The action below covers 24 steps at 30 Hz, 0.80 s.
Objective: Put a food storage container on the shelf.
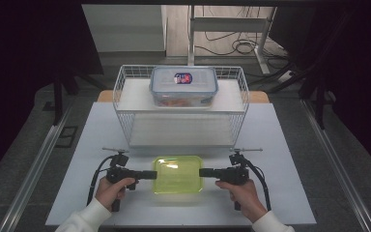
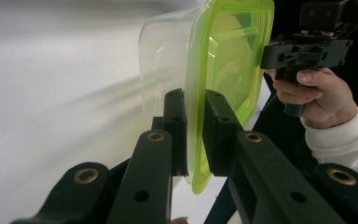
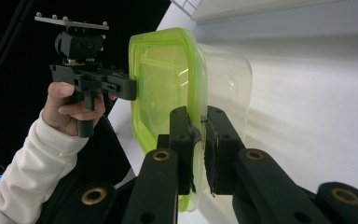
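A clear plastic box with a yellow-green lid (image 1: 178, 174) is near the table's front, between both hands. My left gripper (image 1: 155, 174) comes in level from the left and is shut on the lid's rim. In the left gripper view the jaws (image 2: 196, 100) pinch the green rim (image 2: 228, 51). My right gripper (image 1: 200, 172) clamps the opposite rim from the right, and its jaws (image 3: 199, 116) press on the lid edge (image 3: 163, 79). Each gripper view also shows the other gripper at the far side (image 2: 270, 56) (image 3: 133, 88). I cannot tell whether the box touches the table.
Behind the box stands a white wire rack (image 1: 125, 96) with two shelves. A clear box with a blue-grey lid (image 1: 183, 84) sits on its upper shelf. The white tabletop (image 1: 280, 193) extends to either side, with dark floor beyond its edges.
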Each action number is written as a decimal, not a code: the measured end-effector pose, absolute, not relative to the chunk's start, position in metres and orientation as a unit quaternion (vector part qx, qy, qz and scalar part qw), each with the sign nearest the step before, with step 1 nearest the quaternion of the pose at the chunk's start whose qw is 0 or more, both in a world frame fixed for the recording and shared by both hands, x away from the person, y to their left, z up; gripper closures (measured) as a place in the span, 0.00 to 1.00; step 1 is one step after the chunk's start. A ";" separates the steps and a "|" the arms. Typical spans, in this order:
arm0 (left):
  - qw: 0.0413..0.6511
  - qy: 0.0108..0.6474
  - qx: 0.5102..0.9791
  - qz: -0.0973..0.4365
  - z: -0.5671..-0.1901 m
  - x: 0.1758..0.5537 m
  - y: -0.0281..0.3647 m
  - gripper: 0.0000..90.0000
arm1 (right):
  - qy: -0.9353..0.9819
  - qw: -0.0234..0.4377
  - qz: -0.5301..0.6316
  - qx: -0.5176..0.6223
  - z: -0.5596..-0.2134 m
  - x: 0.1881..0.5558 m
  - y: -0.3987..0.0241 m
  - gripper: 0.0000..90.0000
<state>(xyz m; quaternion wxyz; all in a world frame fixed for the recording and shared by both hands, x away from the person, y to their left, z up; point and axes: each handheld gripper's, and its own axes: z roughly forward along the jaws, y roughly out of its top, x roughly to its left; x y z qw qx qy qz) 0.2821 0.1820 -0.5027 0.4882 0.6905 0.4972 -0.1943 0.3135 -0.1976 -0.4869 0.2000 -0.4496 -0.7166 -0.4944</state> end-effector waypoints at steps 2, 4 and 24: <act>0.491 0.496 0.689 -0.195 -0.502 0.282 0.182 0.90 | -0.721 0.192 -0.496 -0.444 -0.483 0.313 -0.198 0.91; 0.493 0.495 0.688 -0.195 -0.501 0.282 0.182 0.90 | -0.723 0.190 -0.498 -0.441 -0.481 0.314 -0.198 0.91; 0.510 0.481 0.692 -0.174 -0.463 0.290 0.183 0.90 | -0.729 0.166 -0.518 -0.416 -0.448 0.320 -0.199 0.91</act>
